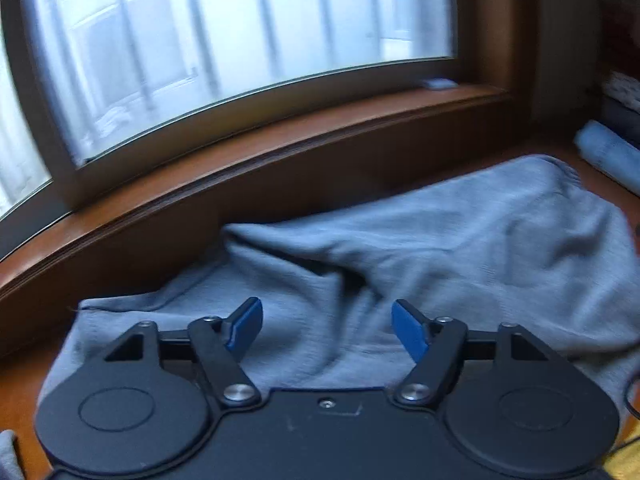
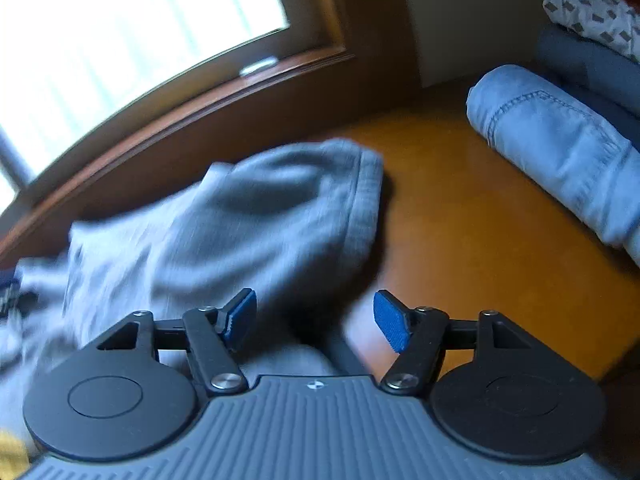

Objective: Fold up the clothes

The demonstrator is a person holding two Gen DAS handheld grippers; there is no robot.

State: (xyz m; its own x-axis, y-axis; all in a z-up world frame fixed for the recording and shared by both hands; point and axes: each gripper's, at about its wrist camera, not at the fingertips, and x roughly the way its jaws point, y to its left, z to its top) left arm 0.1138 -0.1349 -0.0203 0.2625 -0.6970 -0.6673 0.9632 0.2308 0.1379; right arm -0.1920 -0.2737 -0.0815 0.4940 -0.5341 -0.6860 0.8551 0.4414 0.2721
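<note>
Left gripper [image 1: 327,326] open above rumpled grey knit garment [image 1: 420,248], nothing between blue pads. Right gripper [image 2: 315,320] open too, empty, over same garment's near right edge. Garment spread on orange-brown wooden floor [image 2: 460,216] beside window sill. Rolled pale-blue denim [image 2: 560,152] far right.

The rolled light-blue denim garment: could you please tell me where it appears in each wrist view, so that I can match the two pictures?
Left wrist view: the rolled denim garment lies at the far right edge, beyond the grey garment.
Right wrist view: it lies at upper right, on the wooden floor, right of the grey garment.
Shared landmark: the small pale object on the window sill.
</note>
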